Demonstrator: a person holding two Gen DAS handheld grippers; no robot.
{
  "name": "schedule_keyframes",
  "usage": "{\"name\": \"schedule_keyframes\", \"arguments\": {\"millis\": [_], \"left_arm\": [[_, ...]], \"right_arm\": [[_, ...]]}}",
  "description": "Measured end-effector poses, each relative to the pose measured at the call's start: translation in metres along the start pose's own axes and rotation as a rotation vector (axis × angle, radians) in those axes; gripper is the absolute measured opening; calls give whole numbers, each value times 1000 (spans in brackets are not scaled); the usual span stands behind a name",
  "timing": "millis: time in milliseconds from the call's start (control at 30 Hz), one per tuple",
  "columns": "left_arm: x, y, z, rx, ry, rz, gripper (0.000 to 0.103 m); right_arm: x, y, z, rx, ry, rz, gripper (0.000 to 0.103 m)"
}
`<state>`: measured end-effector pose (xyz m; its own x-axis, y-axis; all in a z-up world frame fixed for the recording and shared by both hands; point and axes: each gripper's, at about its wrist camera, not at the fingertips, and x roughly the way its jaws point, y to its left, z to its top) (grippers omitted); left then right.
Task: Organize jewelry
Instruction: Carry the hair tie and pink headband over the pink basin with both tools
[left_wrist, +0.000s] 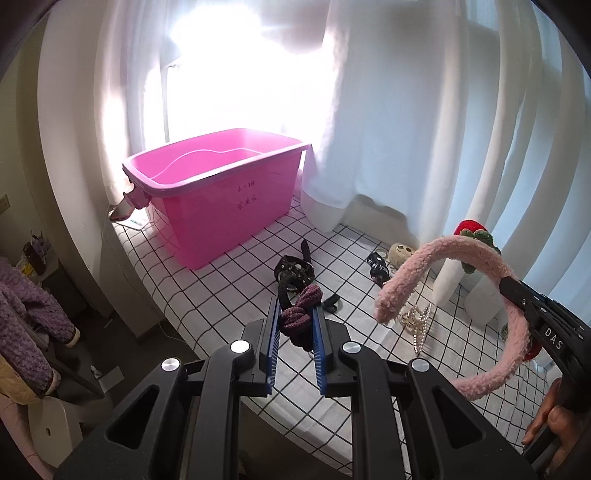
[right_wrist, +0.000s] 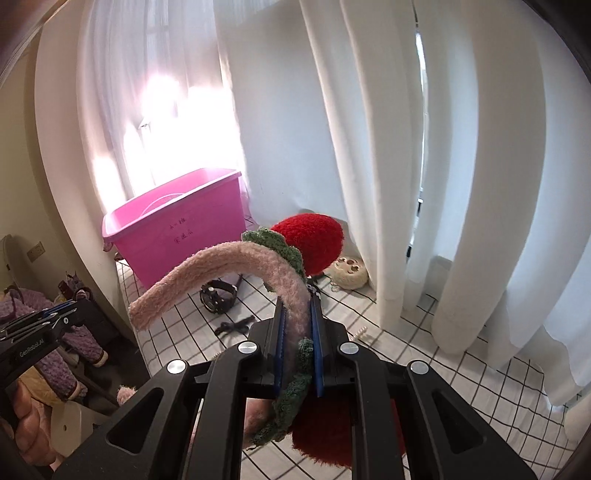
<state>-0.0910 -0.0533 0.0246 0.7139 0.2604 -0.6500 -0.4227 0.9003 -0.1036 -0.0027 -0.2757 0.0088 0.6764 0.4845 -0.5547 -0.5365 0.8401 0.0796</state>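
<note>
My left gripper (left_wrist: 295, 317) is shut on a dark purple knitted scrunchie (left_wrist: 301, 308) and holds it above the checked tabletop (left_wrist: 229, 288). My right gripper (right_wrist: 296, 314) is shut on a fluffy pink headband (right_wrist: 229, 273) with red strawberries (right_wrist: 312, 240) and green leaves; the headband also shows in the left wrist view (left_wrist: 443, 258), lifted off the table at the right. A pink plastic bin (left_wrist: 218, 192) stands open at the table's far left; it also shows in the right wrist view (right_wrist: 177, 236).
On the table lie a black lace band (left_wrist: 291, 273), a small black bow (left_wrist: 330, 302), a black patterned hair tie (left_wrist: 378, 267), a cream skull clip (left_wrist: 400, 253), and a pearl and gold clip (left_wrist: 417, 317). White curtains (left_wrist: 406, 129) hang behind. A chair with purple clothing (left_wrist: 26, 325) stands left.
</note>
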Motion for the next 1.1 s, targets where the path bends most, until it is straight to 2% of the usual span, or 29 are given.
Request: {"name": "schedule_keyframes", "arguments": {"millis": [233,567,833,1100], "left_arm": [[17,51,48,17,-39,-13,16],[83,133,140,62,-14,-53,16],[125,169,198,38,-6,-3,16],[173,188,228,3,32,53,16]], "right_arm": [[38,52,47,-19,-43,3,12],[111,128,114,32,-72,-55,12],[176,168,169,-18,-57,-17,12],[237,186,217,-73,-36,39,12]]}}
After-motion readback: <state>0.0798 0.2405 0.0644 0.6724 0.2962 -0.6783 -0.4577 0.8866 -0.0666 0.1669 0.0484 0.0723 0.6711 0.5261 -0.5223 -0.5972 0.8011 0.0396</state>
